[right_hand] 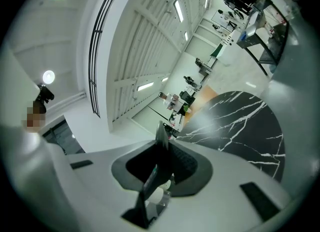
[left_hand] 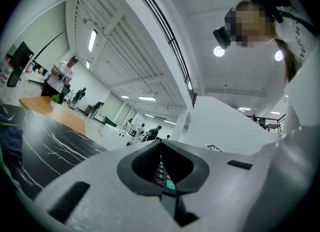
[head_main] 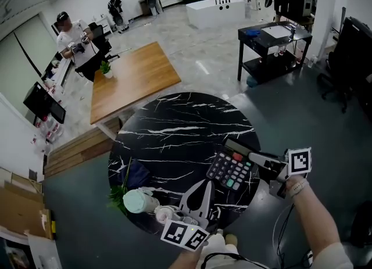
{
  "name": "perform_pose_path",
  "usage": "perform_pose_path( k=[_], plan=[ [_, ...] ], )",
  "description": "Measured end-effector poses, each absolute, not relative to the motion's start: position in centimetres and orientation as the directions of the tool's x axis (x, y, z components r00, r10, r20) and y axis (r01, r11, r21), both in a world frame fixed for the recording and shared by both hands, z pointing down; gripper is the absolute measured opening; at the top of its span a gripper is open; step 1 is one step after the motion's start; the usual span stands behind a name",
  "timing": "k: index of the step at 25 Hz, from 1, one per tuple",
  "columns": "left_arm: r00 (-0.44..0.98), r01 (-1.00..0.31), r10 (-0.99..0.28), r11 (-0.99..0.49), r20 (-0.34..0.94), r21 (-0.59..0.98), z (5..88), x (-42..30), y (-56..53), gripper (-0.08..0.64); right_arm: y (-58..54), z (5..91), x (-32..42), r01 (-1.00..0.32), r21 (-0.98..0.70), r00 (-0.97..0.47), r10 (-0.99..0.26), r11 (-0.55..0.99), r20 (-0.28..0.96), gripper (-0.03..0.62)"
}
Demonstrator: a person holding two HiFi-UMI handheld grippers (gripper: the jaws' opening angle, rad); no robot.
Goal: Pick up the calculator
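Black flat calculator (head_main: 232,167) clamped in right gripper (head_main: 253,158).

No words, numbers or brand names can be read. The key legends on the calculator (head_main: 231,171), at near right, are too small to make out. The marker cube (head_main: 185,234) at near centre and another (head_main: 300,161) at right bear only black-and-white square patterns.
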State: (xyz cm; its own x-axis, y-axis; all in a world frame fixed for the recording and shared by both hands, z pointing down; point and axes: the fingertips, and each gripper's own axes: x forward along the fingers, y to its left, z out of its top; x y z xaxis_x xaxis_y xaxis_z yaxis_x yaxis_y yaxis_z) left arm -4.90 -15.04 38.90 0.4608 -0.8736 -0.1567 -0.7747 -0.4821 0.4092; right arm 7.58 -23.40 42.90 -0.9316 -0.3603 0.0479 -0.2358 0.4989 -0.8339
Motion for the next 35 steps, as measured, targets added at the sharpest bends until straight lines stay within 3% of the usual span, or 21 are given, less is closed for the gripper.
perform_pose_path(
  k=[35],
  plan=[
    [0.423, -0.782, -0.883, -0.468, -0.201, 0.411, 35.9, -7.2, -13.5, 0.008, -21.4, 39.3, 6.1, -0.267, -0.799, -0.923, -0.383, 0.539, 0.05, 0.064]
  ],
)
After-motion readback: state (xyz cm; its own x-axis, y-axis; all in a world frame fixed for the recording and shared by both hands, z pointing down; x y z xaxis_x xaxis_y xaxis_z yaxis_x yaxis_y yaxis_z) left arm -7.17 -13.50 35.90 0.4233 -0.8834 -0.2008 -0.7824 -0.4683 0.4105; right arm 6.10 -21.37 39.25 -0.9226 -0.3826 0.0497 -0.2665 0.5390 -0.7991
